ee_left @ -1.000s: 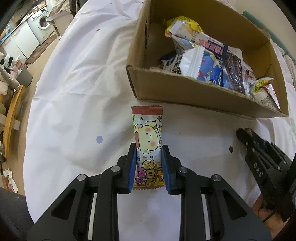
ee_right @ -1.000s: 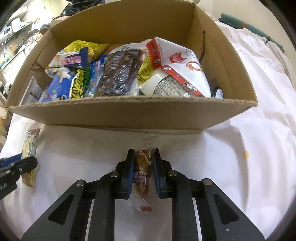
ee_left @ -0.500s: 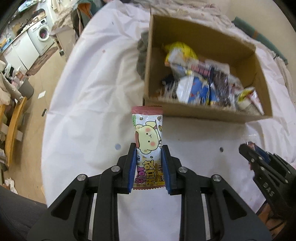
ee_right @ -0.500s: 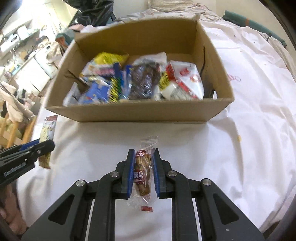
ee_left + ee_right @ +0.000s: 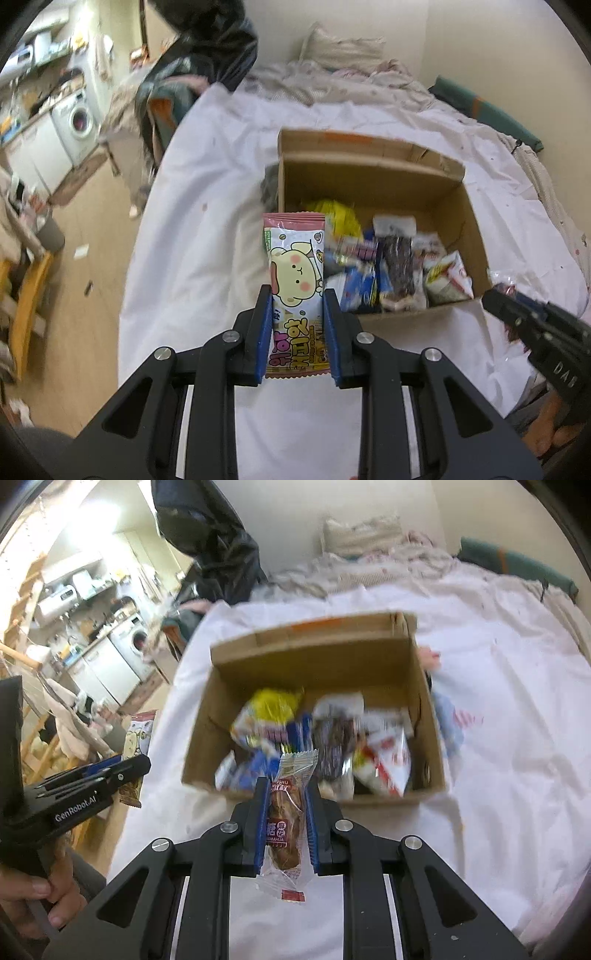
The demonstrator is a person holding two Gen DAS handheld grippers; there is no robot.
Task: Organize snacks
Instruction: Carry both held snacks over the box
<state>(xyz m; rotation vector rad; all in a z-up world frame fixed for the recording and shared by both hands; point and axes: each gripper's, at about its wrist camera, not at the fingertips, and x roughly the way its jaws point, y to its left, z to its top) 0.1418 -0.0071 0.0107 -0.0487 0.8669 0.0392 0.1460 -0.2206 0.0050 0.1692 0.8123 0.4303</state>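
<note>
Two grippers, both loaded. I'm holding the left gripper (image 5: 297, 325) closed down on a cartoon-dog snack packet (image 5: 295, 291), blue pads pinching its lower half, packet standing upright with its pink crimped top sticking up past the fingertips. Same packet is showing at the left edge of the right wrist view (image 5: 135, 753), hanging off the edge of the white sheet (image 5: 517, 760).

I'm clamping the right gripper (image 5: 286, 812) on a clear-wrapped brown twisted pastry stick (image 5: 284, 830) — wrapper ends poking out above and below the pads, red label at the bottom tail. In the left wrist view that gripper is coming in from the right (image 5: 532, 325), just beside the box's near right corner.

Cardboard box (image 5: 373, 177) is sitting open on the sheet, ahead of both grippers, already holding a jumble of packets: yellow bag (image 5: 273, 705), dark chocolate-looking pack (image 5: 334, 746), red-and-white bag (image 5: 388, 764), blue ones — blurry, can't read labels. Both held snacks are outside the box, near its front wall.

Washing machine (image 5: 75, 118) is showing in the background left.
</note>
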